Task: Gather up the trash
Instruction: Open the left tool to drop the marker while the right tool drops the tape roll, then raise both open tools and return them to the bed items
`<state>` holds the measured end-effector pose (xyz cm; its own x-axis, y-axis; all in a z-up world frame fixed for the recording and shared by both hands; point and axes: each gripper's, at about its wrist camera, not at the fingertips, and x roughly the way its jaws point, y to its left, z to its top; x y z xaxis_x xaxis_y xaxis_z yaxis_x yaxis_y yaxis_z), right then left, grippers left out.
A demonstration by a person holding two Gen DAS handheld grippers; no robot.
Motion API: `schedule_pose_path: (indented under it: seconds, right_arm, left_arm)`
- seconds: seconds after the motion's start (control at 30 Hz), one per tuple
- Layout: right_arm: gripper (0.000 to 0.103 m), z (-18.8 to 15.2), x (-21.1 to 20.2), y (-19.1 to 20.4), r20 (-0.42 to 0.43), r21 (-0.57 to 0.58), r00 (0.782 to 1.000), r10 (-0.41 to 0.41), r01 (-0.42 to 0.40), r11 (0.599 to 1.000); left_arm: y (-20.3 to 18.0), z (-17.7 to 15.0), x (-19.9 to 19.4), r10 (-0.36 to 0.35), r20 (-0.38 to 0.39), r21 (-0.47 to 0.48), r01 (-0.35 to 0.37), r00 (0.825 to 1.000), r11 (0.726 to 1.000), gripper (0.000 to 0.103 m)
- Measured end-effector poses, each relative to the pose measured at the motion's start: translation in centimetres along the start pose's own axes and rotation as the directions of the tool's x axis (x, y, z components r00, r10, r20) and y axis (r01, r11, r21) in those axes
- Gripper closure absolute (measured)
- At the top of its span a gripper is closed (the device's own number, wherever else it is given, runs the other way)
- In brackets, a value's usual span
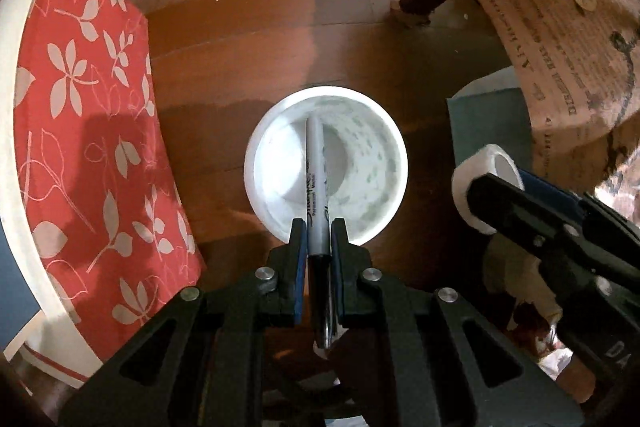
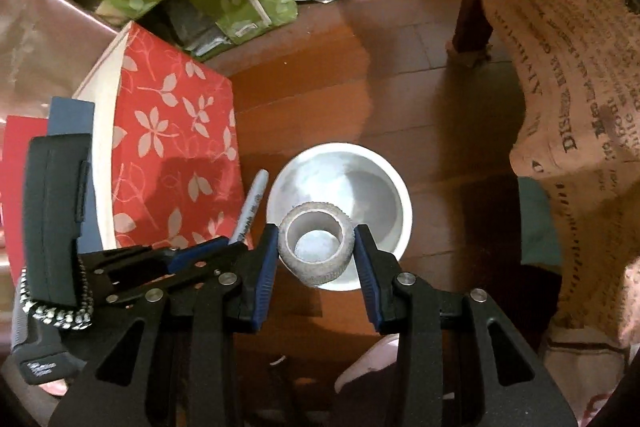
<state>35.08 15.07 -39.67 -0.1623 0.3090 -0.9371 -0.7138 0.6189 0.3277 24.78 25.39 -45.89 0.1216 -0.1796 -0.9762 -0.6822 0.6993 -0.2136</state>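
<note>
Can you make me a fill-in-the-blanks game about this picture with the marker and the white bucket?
1. The left hand-held gripper is shut on a ____ with a black cap.
2. The right hand-held gripper holds a white roll of ____.
3. Both hang over a round white bucket standing on the ____ floor.
4. The bag with a leaf pattern nearest the bucket is ____.

Missing words: marker; tape; wooden; red

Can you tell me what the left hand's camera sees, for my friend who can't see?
The left gripper holds a grey marker over a white bin on the wooden floor. The right gripper holds a tape roll nearby.
</note>
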Motion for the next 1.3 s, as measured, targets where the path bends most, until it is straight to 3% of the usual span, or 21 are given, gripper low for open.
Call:
schedule_pose_path:
  seconds: [0.1, 0.3, 0.53, 0.73, 0.93, 1.07, 1.3]
  right_arm:
    - [0.062, 0.1, 0.0, -0.3, -0.014, 0.012, 0.999, 0.028, -0.028, 1.000]
    - [0.061, -0.3, -1.0, -0.1, -0.002, 0.000, 1.000, 0.017, -0.017, 1.000]
    - [0.061, -1.9, -4.7, 0.8, 0.075, -0.046, 0.997, -0.026, 0.030, 0.999]
    - [0.061, -3.8, -9.0, 1.6, 0.168, -0.073, 0.983, -0.071, 0.084, 0.994]
    - [0.061, -6.2, -14.1, 2.8, 0.287, -0.085, 0.950, -0.120, 0.150, 0.985]
    - [0.060, -8.0, -17.6, 3.4, 0.364, -0.072, 0.919, -0.154, 0.193, 0.979]
    - [0.050, -11.6, -23.3, 3.5, 0.490, -0.021, 0.852, -0.186, 0.224, 0.974]
  left_arm:
    - [0.4, 0.2, 0.0, -0.021, 0.008, -0.022, 0.021, 1.000, 1.000, 0.093]
    - [0.4, -0.1, -1.3, -0.002, 0.031, -0.031, 0.003, 1.000, 1.000, 0.092]
    - [-0.2, -1.5, -5.9, -0.005, 0.126, -0.008, 0.006, 0.992, 1.000, 0.091]
    - [-1.5, -3.4, -11.1, -0.011, 0.229, 0.033, 0.003, 0.973, 0.999, 0.089]
    - [-2.9, -6.1, -16.5, -0.021, 0.344, 0.072, -0.004, 0.939, 0.997, 0.083]
    - [-3.7, -8.0, -19.8, -0.064, 0.401, 0.079, 0.035, 0.914, 0.996, 0.081]
    - [-6.3, -11.6, -25.2, -0.091, 0.523, 0.128, 0.028, 0.847, 0.991, 0.077]
